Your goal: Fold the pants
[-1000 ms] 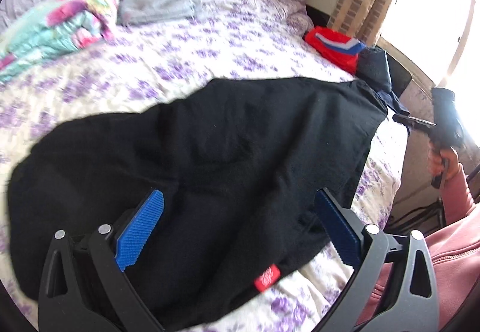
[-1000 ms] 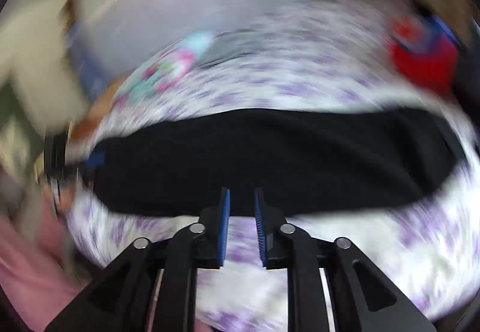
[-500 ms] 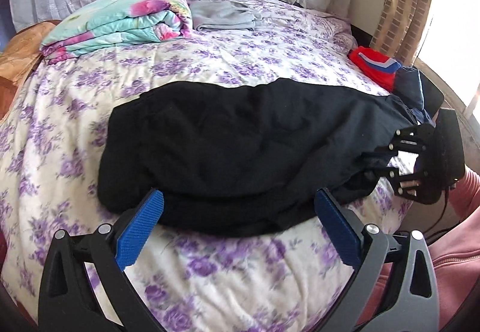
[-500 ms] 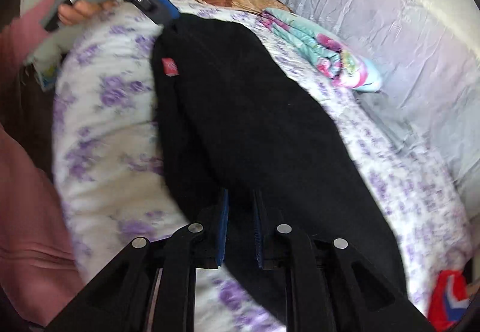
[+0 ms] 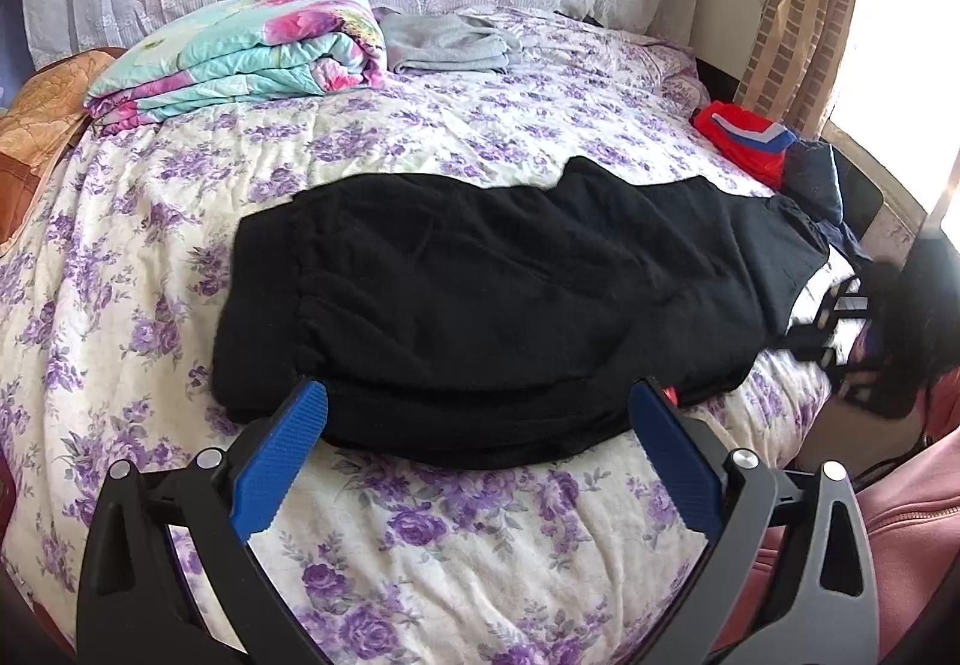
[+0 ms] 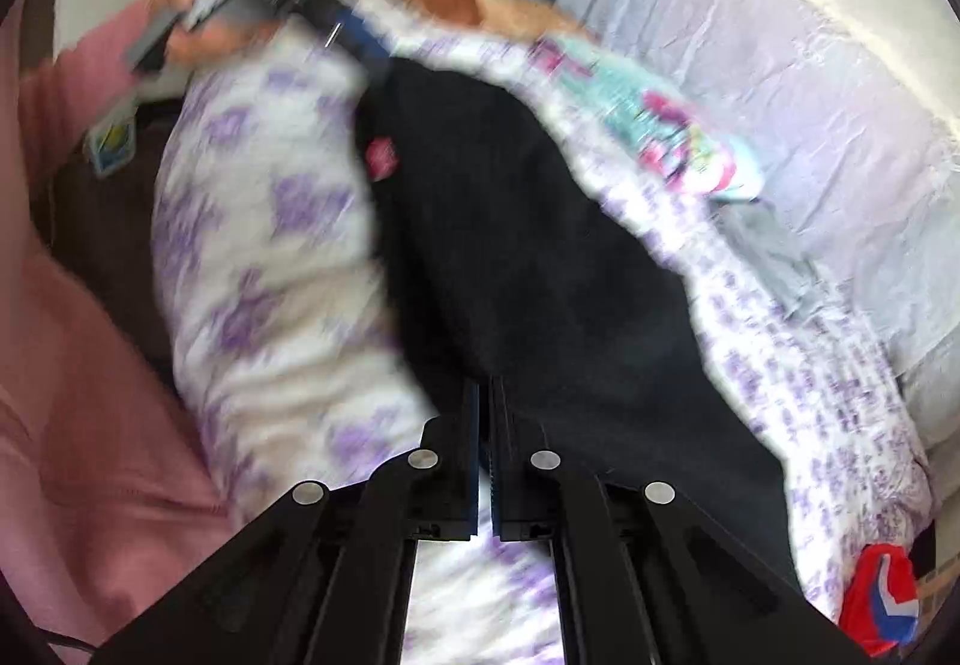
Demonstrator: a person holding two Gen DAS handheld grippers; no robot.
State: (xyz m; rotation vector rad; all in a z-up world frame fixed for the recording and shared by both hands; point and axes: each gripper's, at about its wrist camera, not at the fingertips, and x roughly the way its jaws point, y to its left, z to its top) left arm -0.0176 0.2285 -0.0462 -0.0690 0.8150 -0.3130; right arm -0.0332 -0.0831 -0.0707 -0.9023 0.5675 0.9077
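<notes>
The black pants (image 5: 480, 305) are lying folded lengthwise across the floral bedspread (image 5: 420, 545), near its front edge. The left gripper (image 5: 474, 461) is hovering wide open, holding nothing. The right gripper (image 6: 485, 413), having just been closing, is pinching the pants' end.

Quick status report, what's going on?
Left gripper open, empty. Right gripper just closed at the black pants' edge. Nothing in the way.

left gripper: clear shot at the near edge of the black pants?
Probably yes. The left gripper is open, its jaws framing the near edge of the black pants, with only bare floral bedspread between.
</notes>
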